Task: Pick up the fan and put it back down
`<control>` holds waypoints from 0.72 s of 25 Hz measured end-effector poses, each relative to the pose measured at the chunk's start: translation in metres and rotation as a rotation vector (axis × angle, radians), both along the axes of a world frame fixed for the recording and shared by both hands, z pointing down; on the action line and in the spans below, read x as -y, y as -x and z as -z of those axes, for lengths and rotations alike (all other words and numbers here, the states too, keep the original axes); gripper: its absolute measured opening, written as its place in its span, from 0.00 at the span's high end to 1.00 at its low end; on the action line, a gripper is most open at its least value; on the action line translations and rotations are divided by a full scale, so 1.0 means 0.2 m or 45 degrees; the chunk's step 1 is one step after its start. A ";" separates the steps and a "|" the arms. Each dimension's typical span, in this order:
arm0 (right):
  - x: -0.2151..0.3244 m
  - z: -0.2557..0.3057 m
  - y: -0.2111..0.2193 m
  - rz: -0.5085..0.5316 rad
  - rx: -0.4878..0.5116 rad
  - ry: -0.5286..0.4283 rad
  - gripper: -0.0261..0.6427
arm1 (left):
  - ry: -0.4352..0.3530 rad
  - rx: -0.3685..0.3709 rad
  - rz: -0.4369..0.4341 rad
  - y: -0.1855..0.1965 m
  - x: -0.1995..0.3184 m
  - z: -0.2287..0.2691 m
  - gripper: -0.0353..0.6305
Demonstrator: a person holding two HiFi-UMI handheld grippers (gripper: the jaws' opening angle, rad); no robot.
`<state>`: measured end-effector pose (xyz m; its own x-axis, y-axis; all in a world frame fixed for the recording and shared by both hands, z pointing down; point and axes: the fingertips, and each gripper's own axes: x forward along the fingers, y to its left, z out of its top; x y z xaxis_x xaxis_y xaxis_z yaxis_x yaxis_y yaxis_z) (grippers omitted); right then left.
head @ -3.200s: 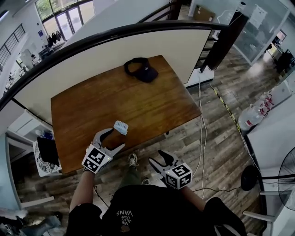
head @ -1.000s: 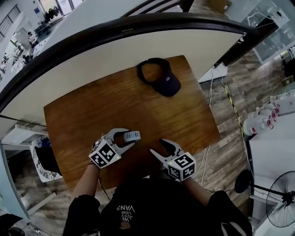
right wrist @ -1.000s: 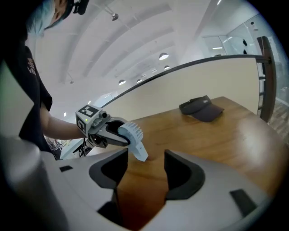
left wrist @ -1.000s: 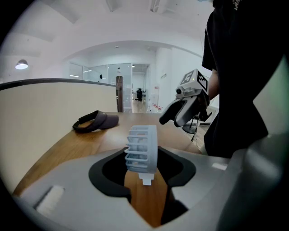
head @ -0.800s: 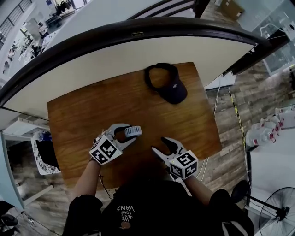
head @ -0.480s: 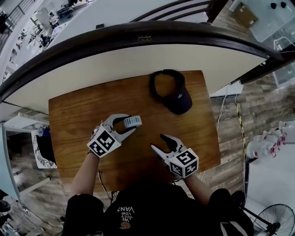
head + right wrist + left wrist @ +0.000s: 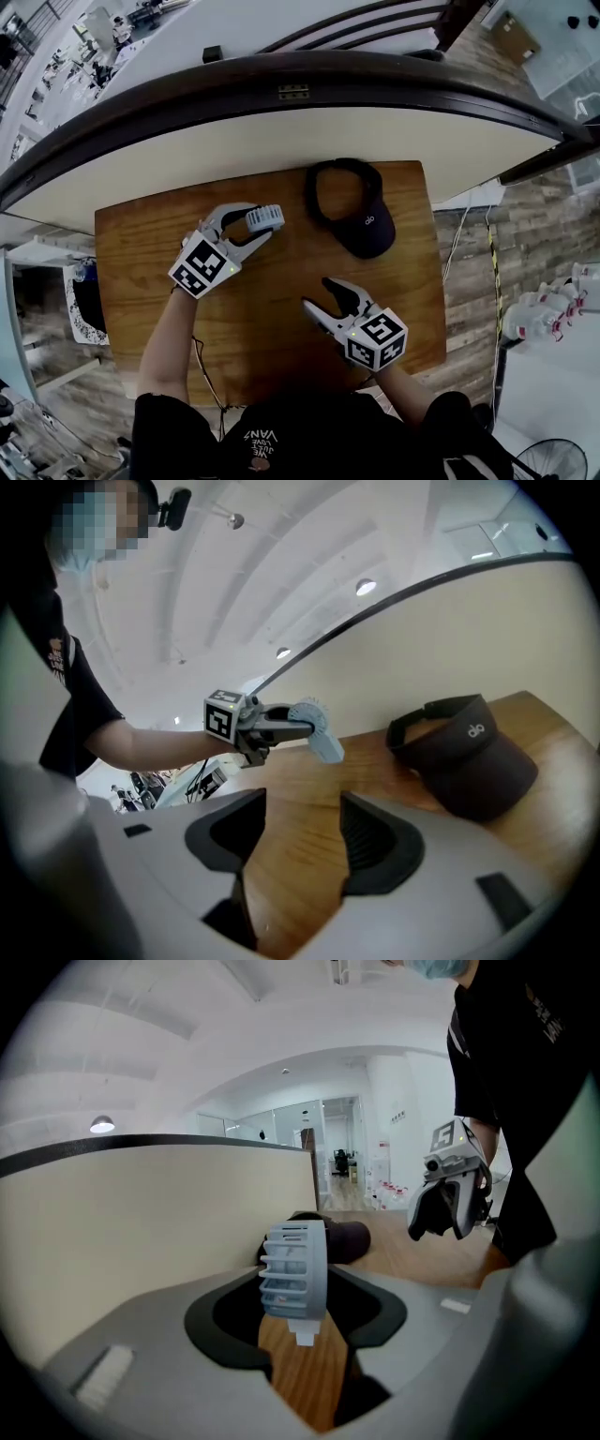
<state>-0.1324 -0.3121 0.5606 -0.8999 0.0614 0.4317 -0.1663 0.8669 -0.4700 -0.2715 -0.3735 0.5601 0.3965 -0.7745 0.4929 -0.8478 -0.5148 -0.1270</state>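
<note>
Over the far left part of the table, the left claw pinches the fan. Its two jaws stand about half spread, and the small grey-blue fan sits between their tips, with the round grille pressed from both sides. The left gripper view shows the fan edge-on, with its short stub pointing down toward the wood. The fan seems to hang a little above the table and not to rest on it, but I cannot be fully sure. It is near the cream wall behind the table, and close beside the dark cap without touching it. The cap lies flat on the far right part of the table. The right claw is nearer to the person, over the middle of the table and well apart from the fan. Its jaws are spread wide and nothing is between them; only bare wood shows in the gap. It points toward the cap.
</note>
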 end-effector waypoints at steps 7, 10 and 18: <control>0.04 -0.03 0.03 0.002 0.022 0.038 0.63 | -0.010 0.062 0.045 0.19 0.16 -0.06 0.66; 0.06 -0.06 0.02 0.003 0.004 0.031 0.63 | -0.007 0.077 0.063 0.25 0.21 -0.10 0.66; 0.10 -0.12 -0.01 0.002 -0.018 0.045 0.63 | 0.038 0.037 0.091 0.33 0.27 -0.19 0.66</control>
<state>-0.1308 -0.3312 0.5848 -0.8935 0.0784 0.4422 -0.1718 0.8501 -0.4978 -0.3379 -0.4281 0.5982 0.3259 -0.7852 0.5265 -0.8788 -0.4569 -0.1376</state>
